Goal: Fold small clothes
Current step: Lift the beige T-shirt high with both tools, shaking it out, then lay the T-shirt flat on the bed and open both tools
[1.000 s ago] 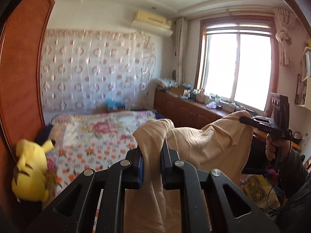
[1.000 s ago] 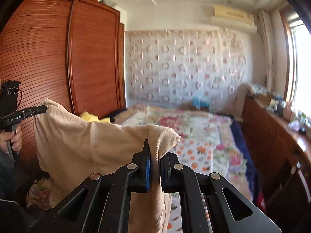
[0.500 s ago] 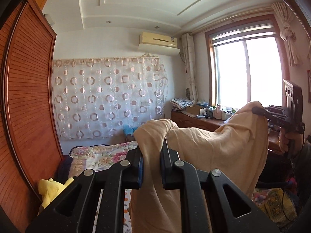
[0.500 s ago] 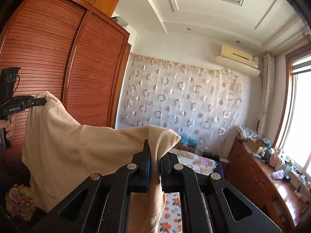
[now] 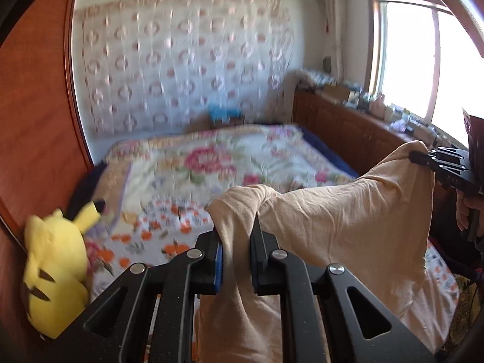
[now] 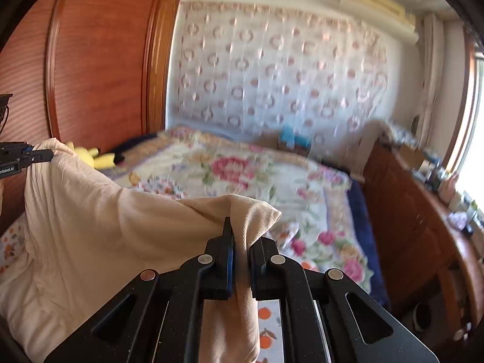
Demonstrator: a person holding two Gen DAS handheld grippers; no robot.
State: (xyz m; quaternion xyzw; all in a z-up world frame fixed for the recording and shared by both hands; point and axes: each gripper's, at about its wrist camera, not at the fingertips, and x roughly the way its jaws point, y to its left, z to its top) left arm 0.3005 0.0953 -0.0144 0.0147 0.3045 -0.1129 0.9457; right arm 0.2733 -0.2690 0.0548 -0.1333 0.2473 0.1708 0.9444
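Note:
A beige cloth garment [image 5: 348, 220] hangs stretched in the air between my two grippers, above the bed. My left gripper [image 5: 237, 239] is shut on one top corner of it. My right gripper [image 6: 240, 236] is shut on the other top corner. In the left wrist view the right gripper [image 5: 423, 158] shows at the far right, pinching the cloth. In the right wrist view the left gripper [image 6: 39, 154] shows at the far left, pinching the garment [image 6: 90, 227]. The lower part of the cloth droops below both views.
A bed with a floral quilt [image 5: 211, 163] lies ahead and below. A yellow plush toy [image 5: 54, 260] sits at its left by a wooden wardrobe [image 6: 99, 60]. A wooden cabinet with clutter [image 5: 363, 127] runs under the window at right.
Both grippers tilted up toward the ceiling half a second ago and have swung back down toward the bed, still holding the cloth stretched between them.

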